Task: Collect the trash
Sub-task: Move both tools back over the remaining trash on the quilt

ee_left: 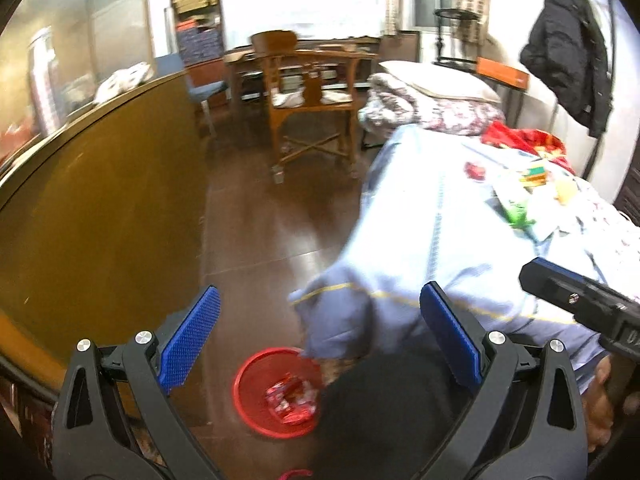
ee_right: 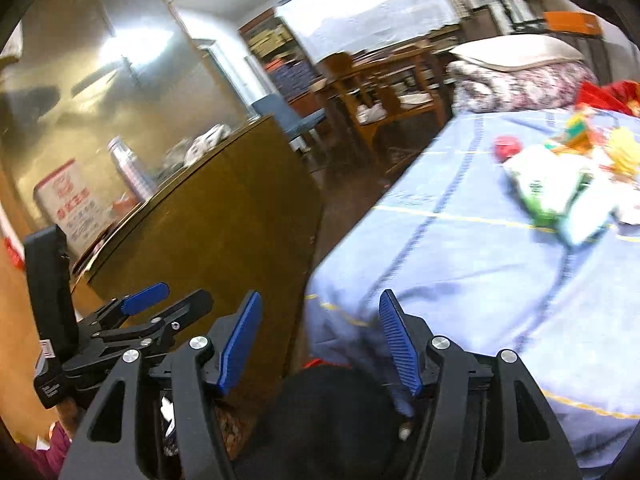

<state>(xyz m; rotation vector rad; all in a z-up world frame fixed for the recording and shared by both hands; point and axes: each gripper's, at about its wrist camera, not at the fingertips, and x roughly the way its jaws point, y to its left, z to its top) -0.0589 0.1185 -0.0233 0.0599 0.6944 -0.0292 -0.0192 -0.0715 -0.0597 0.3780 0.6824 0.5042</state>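
Observation:
A red bin (ee_left: 256, 400) stands on the dark floor by the bed's corner, with red wrappers (ee_left: 290, 398) inside. My left gripper (ee_left: 320, 292) hovers above it, open, nothing between its blue pads. It also shows at the left of the right wrist view as my left gripper (ee_right: 168, 296). My right gripper (ee_right: 320, 298) is open and empty over the bed's near corner. Further up the light blue sheet (ee_right: 460, 248) lies loose trash: a green-and-white packet (ee_right: 548, 188), a red piece (ee_right: 506, 146) and a yellow piece (ee_right: 624, 148). The same packet (ee_left: 516, 208) shows in the left wrist view.
A tall brown cabinet (ee_left: 100, 220) lines the left side, leaving a narrow floor strip beside the bed. A wooden chair (ee_left: 312, 96) and a desk stand at the far end. Pillow and quilt (ee_left: 432, 96) top the bed. A black jacket (ee_left: 568, 52) hangs at right. Dark clothing (ee_left: 380, 420) fills the bottom.

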